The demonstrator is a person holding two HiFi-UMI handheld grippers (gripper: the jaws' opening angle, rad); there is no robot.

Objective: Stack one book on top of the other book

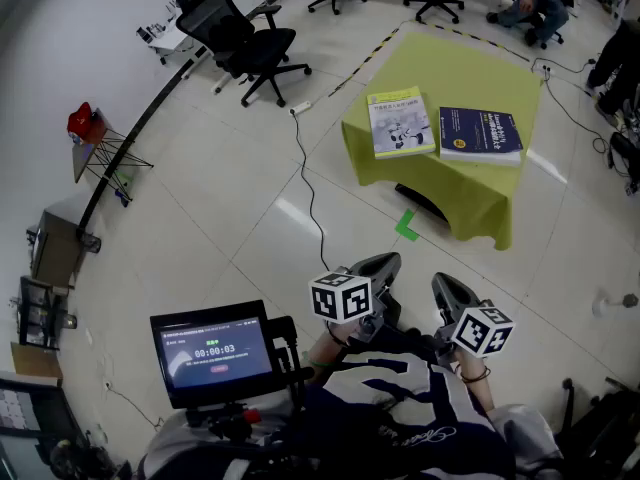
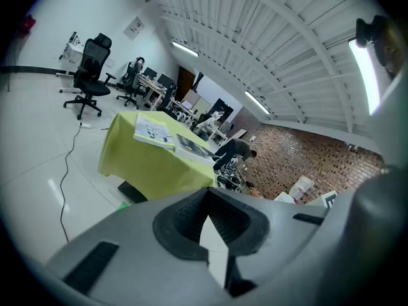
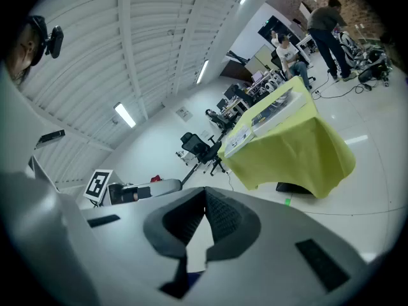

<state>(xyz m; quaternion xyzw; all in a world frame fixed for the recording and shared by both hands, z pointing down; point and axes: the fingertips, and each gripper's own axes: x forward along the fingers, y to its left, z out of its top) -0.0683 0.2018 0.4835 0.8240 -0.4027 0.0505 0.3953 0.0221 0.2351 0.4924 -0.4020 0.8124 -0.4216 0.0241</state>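
Glossy pale floor tiles stretch ahead of both grippers to a low table draped in a soft yellow-green cloth that hangs in folds.

The two books lie flat on top of it, well apart from the grippers and ahead of them. The light book, with a pale yellow-green cover and a picture on it, sits roughly ahead of the left gripper. The dark blue book lies just beside it, more in line with the right gripper. Neither book is stacked on the other.

Both are thin, rectangular paperbacks with smooth covers, and the blue one shows a white page edge on the side facing the grippers. The light book's long axis runs away from the grippers. The blue one seems to lie crosswise, though at this distance that is hard to be sure of.

Each gripper is a smooth grey shell with dark ribbed pads. On both, the jaws are pressed together at the tips with nothing between them.
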